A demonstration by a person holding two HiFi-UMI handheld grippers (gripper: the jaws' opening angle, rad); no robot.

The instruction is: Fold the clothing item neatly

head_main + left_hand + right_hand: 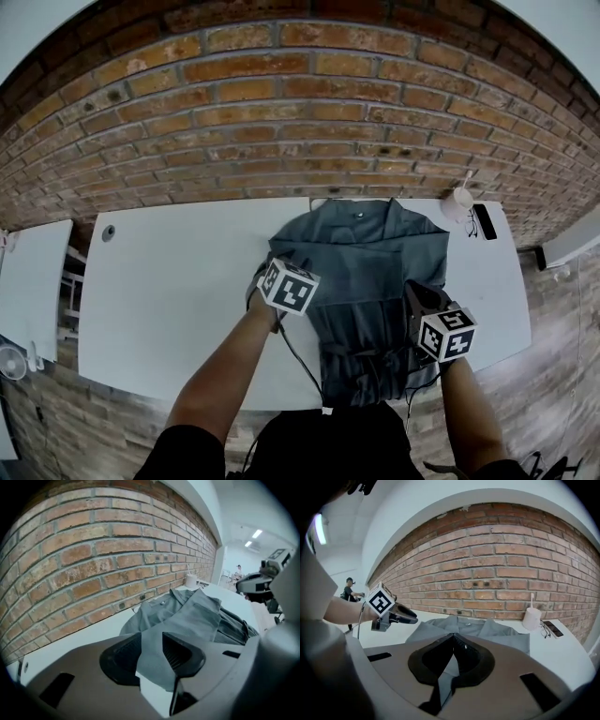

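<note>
A grey shirt [366, 253] lies collar away from me on the white table [178, 291], its sides partly folded in and its hem hanging over the near edge. My left gripper [272, 272] is at the shirt's left fold. In the left gripper view [151, 641] its jaws stand apart with a flap of the grey shirt [197, 611] lying loose between them. My right gripper [417, 292] is at the shirt's right side. Its jaws [453, 637] meet at the tips, pinching a strip of the shirt [487, 630] that hangs below them.
A white cup [459, 200] with a stick in it, glasses [472, 223] and a black phone [485, 221] sit at the table's far right corner. A brick wall [300, 112] runs behind. A second white table [33, 281] stands to the left.
</note>
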